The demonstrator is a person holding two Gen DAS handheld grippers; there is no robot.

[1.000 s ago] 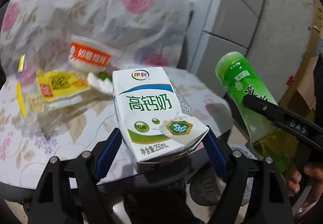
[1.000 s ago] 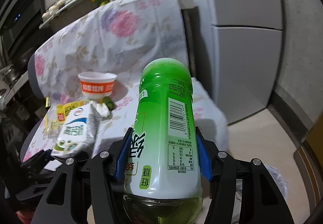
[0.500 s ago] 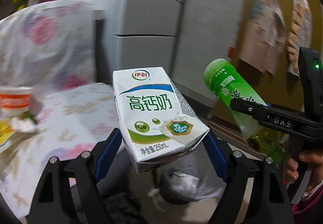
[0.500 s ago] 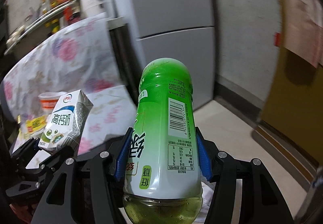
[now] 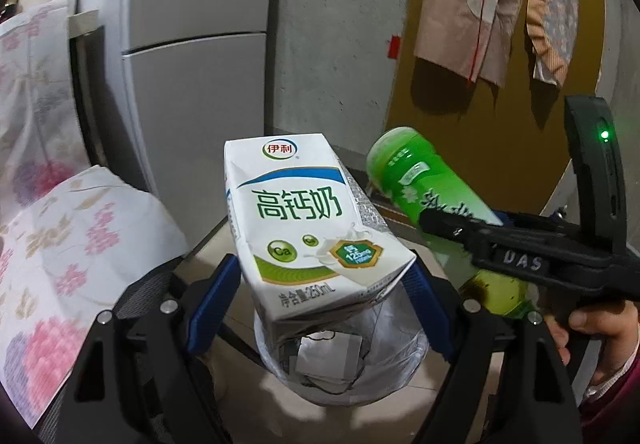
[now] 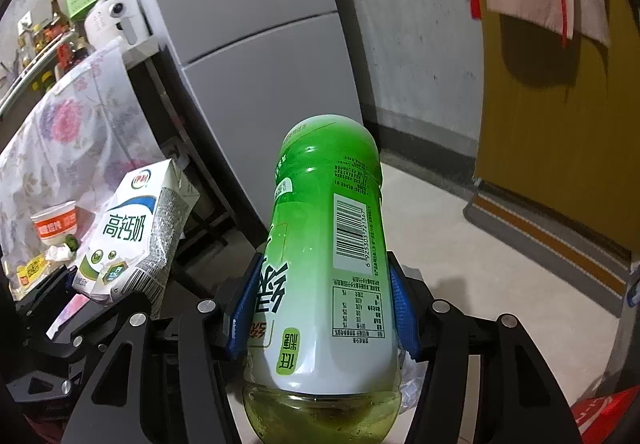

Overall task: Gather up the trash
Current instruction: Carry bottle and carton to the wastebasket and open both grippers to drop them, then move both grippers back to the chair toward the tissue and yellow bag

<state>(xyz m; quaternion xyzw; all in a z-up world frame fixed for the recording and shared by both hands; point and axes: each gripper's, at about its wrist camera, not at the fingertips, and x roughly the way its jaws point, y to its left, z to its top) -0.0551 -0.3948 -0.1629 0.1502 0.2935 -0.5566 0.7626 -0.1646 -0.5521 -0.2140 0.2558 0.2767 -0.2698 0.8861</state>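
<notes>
Left wrist view showed my left gripper (image 5: 320, 280) clamped on the milk carton (image 5: 308, 220), directly above the lined trash bin (image 5: 404, 348). My right gripper (image 6: 322, 308) squeezed the green bottle (image 6: 328, 244), probably just beside the bin's rim.

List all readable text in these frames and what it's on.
"伊利", "高钙奶", "Ca", "250mL": milk carton, in left gripper.
"DAS": right gripper.
"6 925303 721367", "低糖": green bottle.
Bottle's fine print, carton's badge and side panel, and cup lettering: too small or blurred to read.
</notes>
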